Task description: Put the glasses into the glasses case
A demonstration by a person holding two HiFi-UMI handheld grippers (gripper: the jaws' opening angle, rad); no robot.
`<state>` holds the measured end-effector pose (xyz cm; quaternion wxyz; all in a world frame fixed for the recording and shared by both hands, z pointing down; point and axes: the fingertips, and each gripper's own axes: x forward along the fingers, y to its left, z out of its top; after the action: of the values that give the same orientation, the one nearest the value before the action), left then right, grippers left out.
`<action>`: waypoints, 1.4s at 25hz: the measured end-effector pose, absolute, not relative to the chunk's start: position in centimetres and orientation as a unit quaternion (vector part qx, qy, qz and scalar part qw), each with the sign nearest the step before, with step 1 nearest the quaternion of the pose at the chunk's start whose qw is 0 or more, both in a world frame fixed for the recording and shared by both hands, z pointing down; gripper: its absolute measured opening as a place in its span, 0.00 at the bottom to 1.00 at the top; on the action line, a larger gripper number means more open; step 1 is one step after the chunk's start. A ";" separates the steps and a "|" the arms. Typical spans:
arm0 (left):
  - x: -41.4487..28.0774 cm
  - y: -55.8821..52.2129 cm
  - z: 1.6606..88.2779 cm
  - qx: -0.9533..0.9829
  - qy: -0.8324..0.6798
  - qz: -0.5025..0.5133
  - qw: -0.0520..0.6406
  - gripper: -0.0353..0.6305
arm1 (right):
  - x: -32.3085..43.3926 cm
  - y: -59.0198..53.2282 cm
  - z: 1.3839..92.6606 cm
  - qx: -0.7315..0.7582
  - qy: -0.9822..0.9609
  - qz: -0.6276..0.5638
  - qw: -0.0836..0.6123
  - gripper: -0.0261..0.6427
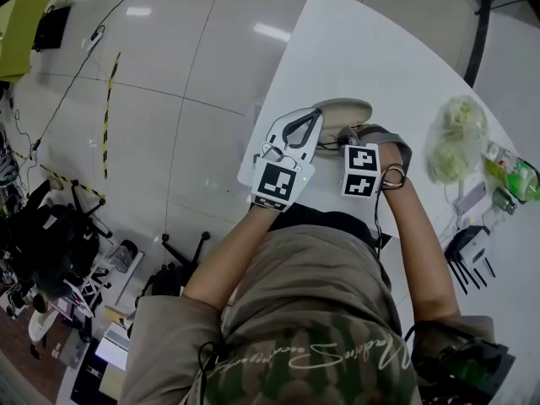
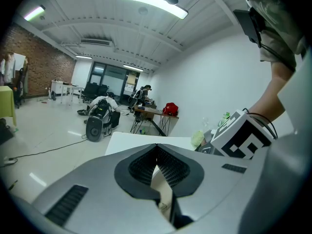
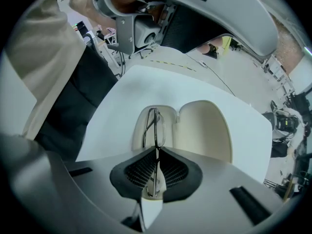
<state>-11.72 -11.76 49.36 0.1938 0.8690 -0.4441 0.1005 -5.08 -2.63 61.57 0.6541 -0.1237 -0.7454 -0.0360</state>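
Observation:
The beige glasses case [image 1: 344, 108] lies open on the white table [image 1: 380, 49], near its edge. In the right gripper view its two halves [image 3: 204, 126] face up. My right gripper [image 3: 156, 167] is shut on thin metal-framed glasses [image 3: 155, 126], which stand on edge over the case's left half; whether they touch it I cannot tell. In the head view the right gripper [image 1: 353, 135] sits just behind the case. My left gripper [image 1: 312, 121] is beside it at the case's left end. Its jaws [image 2: 156, 155] look shut, with nothing held, and point across the table.
To the right on the table are a clear bag of green stuff [image 1: 456, 137], a green bottle [image 1: 510, 171], a small pink device [image 1: 470, 197] and a black stand [image 1: 468, 251]. The table's edge [image 1: 270, 99] runs close on the left, with floor below.

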 end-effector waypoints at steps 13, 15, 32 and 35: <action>-12.9 -10.8 48.8 0.860 -0.465 0.095 0.188 0.06 | -5.1 -2.6 62.1 -0.118 -0.750 -0.045 0.649 0.09; -12.9 -10.5 48.7 0.859 -0.466 0.095 0.189 0.06 | -5.0 -2.6 62.1 -0.111 -0.753 -0.042 0.647 0.09; -11.6 -8.4 47.2 0.865 -0.460 0.075 0.188 0.06 | -4.0 -3.4 60.0 -0.058 -0.765 -0.051 0.639 0.09; -11.6 -7.7 46.7 0.869 -0.452 0.070 0.187 0.06 | -4.2 -3.2 59.1 -0.033 -0.777 -0.034 0.628 0.09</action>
<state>-11.63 -7.65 46.67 0.1874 0.8692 -0.4522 0.0697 -4.17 -3.22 59.05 0.6278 -0.0326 -0.7770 -0.0339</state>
